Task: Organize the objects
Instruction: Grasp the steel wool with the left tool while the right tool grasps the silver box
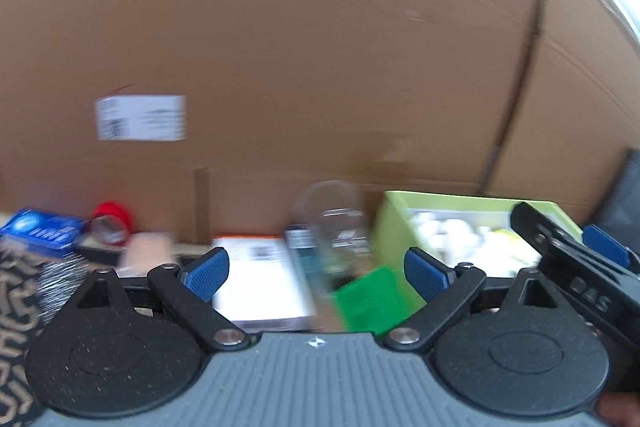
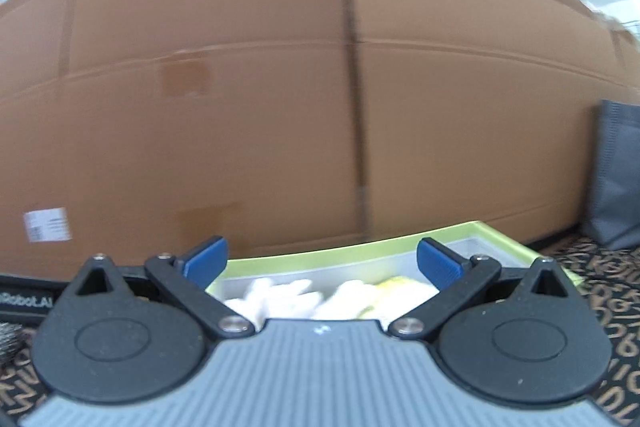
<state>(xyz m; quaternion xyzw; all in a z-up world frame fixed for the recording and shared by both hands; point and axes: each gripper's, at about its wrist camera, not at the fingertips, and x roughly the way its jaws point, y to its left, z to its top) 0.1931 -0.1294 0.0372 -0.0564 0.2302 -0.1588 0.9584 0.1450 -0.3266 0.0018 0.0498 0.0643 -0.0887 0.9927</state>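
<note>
My left gripper [image 1: 316, 269] is open, its blue pads wide apart with nothing held. Ahead of it lie a clear plastic cup or bottle [image 1: 332, 223], a white flat package [image 1: 256, 279] and a green card [image 1: 370, 301], all blurred. A lime-green box [image 1: 394, 223] with white and yellow items stands to the right. The right gripper [image 1: 580, 259] reaches in at the right edge of that view. In the right wrist view my right gripper [image 2: 322, 261] is open above the lime-green box [image 2: 500, 235], which holds white and yellow soft items [image 2: 320, 295].
A large brown cardboard box [image 1: 300, 67] fills the background in both views. A red tape roll [image 1: 112, 223] and a blue packet [image 1: 40, 229] lie far left. A grey fabric bag [image 2: 616, 179] stands at the right. The surface has a dark patterned cover [image 2: 616, 291].
</note>
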